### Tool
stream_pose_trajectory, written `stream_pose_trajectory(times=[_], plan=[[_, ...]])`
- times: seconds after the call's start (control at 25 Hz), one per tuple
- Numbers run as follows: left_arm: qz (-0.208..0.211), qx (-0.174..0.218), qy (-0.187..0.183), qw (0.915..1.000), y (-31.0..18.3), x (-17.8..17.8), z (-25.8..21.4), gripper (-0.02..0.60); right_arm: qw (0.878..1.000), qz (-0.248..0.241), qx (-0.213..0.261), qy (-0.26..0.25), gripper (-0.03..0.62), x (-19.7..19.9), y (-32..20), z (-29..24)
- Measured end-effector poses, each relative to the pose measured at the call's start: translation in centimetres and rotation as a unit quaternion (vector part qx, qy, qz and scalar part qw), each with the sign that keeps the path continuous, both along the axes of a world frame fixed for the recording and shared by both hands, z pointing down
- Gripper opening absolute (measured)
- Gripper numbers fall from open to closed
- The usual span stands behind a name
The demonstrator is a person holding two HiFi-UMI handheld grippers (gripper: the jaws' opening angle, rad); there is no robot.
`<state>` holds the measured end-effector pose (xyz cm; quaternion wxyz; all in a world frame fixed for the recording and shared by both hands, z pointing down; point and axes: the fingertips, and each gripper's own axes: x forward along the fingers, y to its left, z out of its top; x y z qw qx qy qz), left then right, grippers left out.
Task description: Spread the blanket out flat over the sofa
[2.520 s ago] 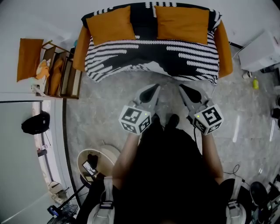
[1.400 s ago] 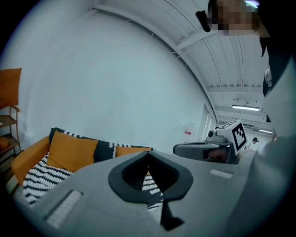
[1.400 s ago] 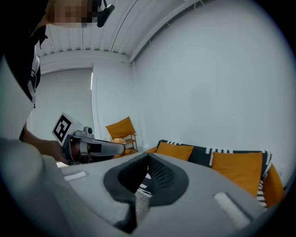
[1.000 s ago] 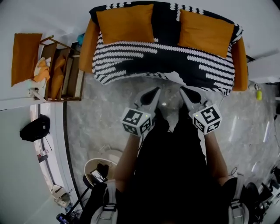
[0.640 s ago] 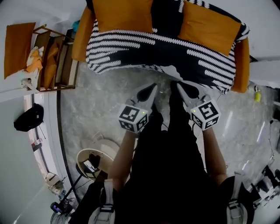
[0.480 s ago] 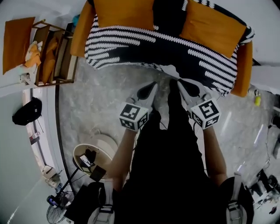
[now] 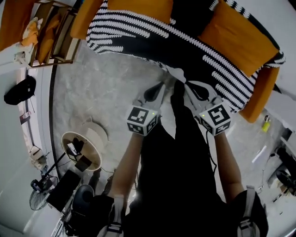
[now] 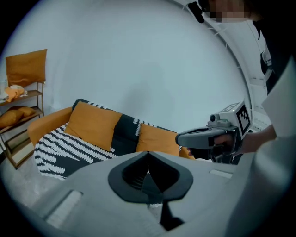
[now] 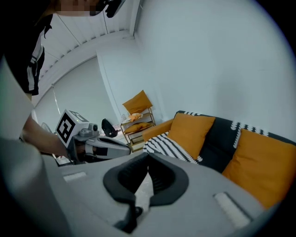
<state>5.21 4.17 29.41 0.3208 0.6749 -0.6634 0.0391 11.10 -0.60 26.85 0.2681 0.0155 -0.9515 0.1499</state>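
The orange fabric sofa (image 7: 260, 95) stands against the pale wall, on a grey marbled floor (image 7: 108, 88). The black-and-white patterned blanket (image 7: 152, 39) lies over its seat and up its backrest, and its striped edge hangs down the front. At the middle of that front edge a small corner is folded over, showing a white underside (image 7: 178, 74). Two square orange cushions lean against the backrest on top of the blanket, one towards the left arm (image 7: 138, 4) and one towards the right arm (image 7: 236, 34).

To the left of the sofa is a low wooden shelf rack (image 7: 51, 32) with orange cushions stacked in it. Nearer the person, a round beige side table (image 7: 95, 139) carries a few small dark items, and a black bag (image 7: 18, 90) sits by the wall.

The person stands facing the sofa with both arms stretched forward. The left grey gripper (image 7: 160, 86) has its jaws pressed together with nothing between them. The right grey gripper (image 7: 187, 86), just beside it, also has its jaws closed on nothing. Both tips are near the folded white corner, not touching it.
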Motion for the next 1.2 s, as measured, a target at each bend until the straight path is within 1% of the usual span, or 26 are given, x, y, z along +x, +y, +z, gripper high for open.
stream_pose_trajectory(times=[0.2,0.36,0.48,0.6,0.76,0.96,1.12,1.2], plan=[[-0.044,-0.021,-0.006,0.9988,0.1,0.8,3.3,0.009,0.999,-0.052,-0.013,-0.001,0.003,-0.2,0.2,3.3],[-0.063,-0.033,-0.009,0.9974,-0.6,0.8,6.5,0.009,0.997,-0.072,-0.025,0.002,0.003,-0.5,0.2,6.3],[-0.073,-0.038,-0.006,0.9966,-1.9,1.2,8.9,0.009,0.996,-0.085,-0.026,0.006,0.003,-0.3,-0.7,8.3],[-0.078,-0.045,0.004,0.9959,-2.8,0.7,12.2,0.009,0.996,-0.086,-0.026,0.010,0.003,-1.2,-1.6,10.7],[-0.085,-0.055,0.026,0.9945,-3.5,-0.1,17.1,0.009,0.996,-0.086,-0.023,0.020,0.003,-2.4,-2.9,14.0],[-0.095,-0.079,0.027,0.9920,-3.9,-0.9,23.0,0.011,0.996,-0.087,-0.018,0.033,0.003,-3.0,-4.4,18.2],[-0.093,-0.086,0.034,0.9914,-3.5,-1.6,28.1,0.012,0.994,-0.097,-0.015,0.049,0.003,-3.6,-4.0,21.8],[-0.093,-0.090,0.030,0.9911,-3.5,-2.2,30.4,0.013,0.993,-0.101,-0.017,0.053,0.003,-4.2,-3.9,23.4]])
